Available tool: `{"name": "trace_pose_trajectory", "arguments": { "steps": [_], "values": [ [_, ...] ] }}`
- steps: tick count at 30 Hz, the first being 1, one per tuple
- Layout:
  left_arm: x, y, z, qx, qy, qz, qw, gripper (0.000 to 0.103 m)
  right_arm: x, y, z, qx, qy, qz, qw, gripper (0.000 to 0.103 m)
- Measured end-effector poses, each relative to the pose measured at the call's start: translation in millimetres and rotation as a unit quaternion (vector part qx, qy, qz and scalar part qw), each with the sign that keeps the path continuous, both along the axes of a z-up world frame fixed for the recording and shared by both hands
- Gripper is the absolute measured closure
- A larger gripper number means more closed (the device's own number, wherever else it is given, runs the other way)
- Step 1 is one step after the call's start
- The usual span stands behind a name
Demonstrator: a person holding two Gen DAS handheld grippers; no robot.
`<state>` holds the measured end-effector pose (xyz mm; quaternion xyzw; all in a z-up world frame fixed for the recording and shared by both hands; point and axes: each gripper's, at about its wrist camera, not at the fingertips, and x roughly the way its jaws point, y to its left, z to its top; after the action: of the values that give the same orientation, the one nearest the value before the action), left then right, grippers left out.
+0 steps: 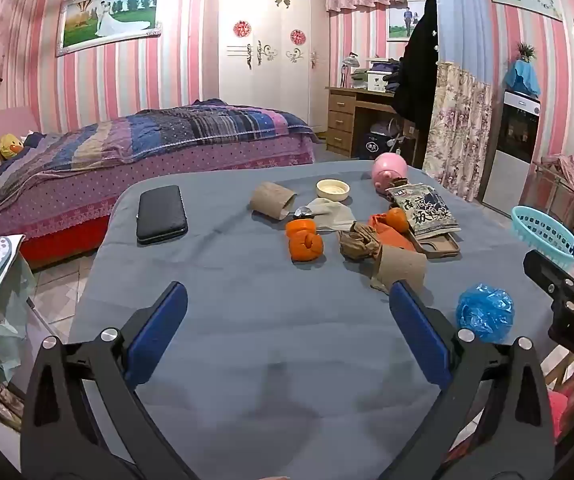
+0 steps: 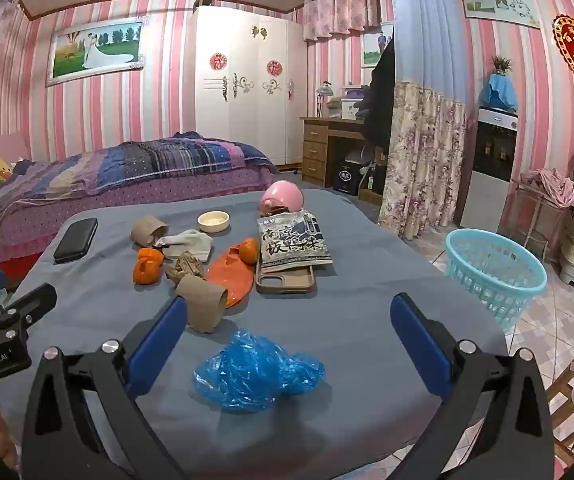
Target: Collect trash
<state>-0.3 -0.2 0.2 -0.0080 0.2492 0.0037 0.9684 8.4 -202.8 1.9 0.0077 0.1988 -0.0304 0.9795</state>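
Both grippers wide open, nothing between the jaws, both hanging over the near edge of the grey-blue table (image 2: 367, 280) and angled slightly down. Right gripper (image 2: 287, 344) has the crumpled blue plastic bag (image 2: 257, 376) dead ahead, lying between its fingers' lines and just short of the tips; the bag's long axis runs across the jaw gap, left to right, so a straight push forward and down looks like the likely next move. Left gripper (image 1: 287, 332) sees the same bag (image 1: 485, 312) off to its right, outside its right finger, so the right hand is clearly nearer. Turquoise basket (image 2: 495, 272) sits on the floor, ahead and to the right of the right gripper, off the table edge; presumably the bin. A cardboard tube (image 2: 203, 306) stands just beyond the right gripper's left fingertip; it could get nudged on approach. Further ahead: orange peels (image 2: 149, 268), brown crumpled paper (image 2: 185, 266), a second tube (image 2: 149, 230), a snack packet (image 2: 293, 246) lying on a phone case (image 2: 287, 282). Hard to tell: whether the bag is one piece or two, what's under the packet, whether the basket holds anything. Black phone (image 2: 75, 240) far left, probably not trash.
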Motion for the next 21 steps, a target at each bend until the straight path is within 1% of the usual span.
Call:
{"name": "trace_pose_trajectory", "arguments": {
  "steps": [11,16,21],
  "values": [
    [0.9,0.0,-0.6,0.001,-0.001,-0.001,1.0000,0.005,-1.5,-1.1,0.5,0.000,0.001,-0.003,1.000,0.004],
    [2.3,-4.1,4.8,0.002,0.005,-0.006,1.0000,0.005,-1.7,-1.7,-0.3,0.000,0.002,-0.003,1.000,0.004],
    [-2.1,-7.1,-1.2,0.006,0.003,-0.006,1.0000,0.005,-2.9,-2.6,-0.8,0.003,0.002,-0.004,1.000,0.004]
  ]
}}
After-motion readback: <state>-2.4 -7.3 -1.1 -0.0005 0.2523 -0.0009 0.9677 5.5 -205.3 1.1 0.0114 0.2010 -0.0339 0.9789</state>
